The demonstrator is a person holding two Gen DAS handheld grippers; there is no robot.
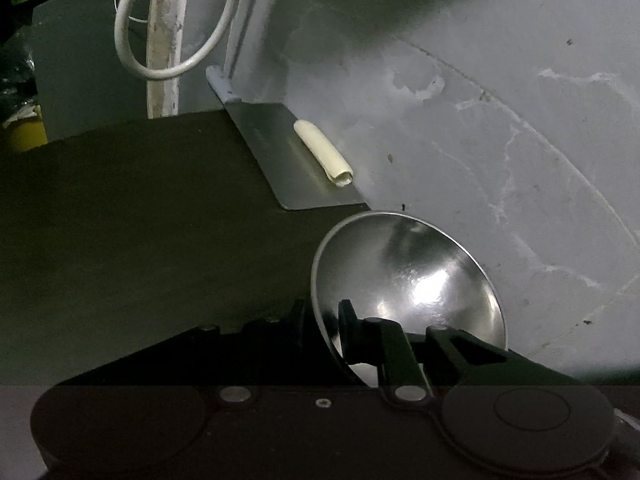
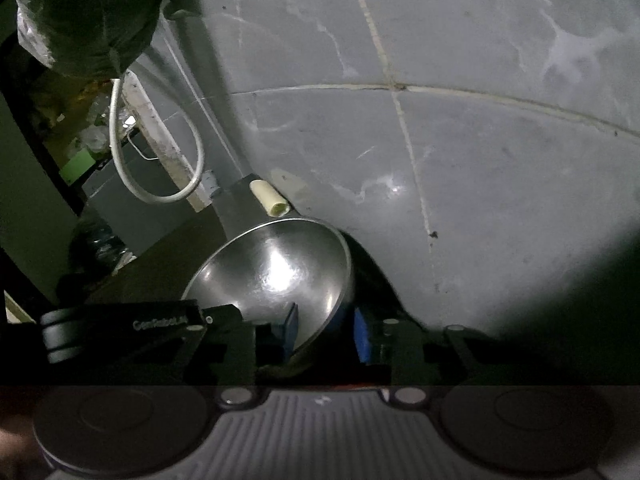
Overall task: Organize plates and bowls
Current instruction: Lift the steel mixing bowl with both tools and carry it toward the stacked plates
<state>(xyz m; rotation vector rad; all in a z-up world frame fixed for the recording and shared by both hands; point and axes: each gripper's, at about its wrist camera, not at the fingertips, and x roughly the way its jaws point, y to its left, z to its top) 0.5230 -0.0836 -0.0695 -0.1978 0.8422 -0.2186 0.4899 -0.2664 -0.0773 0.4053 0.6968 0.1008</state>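
Observation:
A shiny steel bowl (image 1: pixel 408 276) stands tilted on its side near the grey wall in the left wrist view. My left gripper (image 1: pixel 328 328) is shut on its near rim, one finger inside and one outside. In the right wrist view a steel bowl (image 2: pixel 276 268) is also tilted, and my right gripper (image 2: pixel 326 332) straddles its right rim, with one blue pad (image 2: pixel 290 328) inside and the other (image 2: pixel 362 334) outside. I cannot tell if both views show the same bowl.
A dark countertop (image 1: pixel 140 220) runs up to a grey tiled wall (image 1: pixel 500 120). A steel cleaver (image 1: pixel 288 160) with a cream tube (image 1: pixel 324 154) on it lies by the wall. A white cable loop (image 1: pixel 176 40) hangs at the back.

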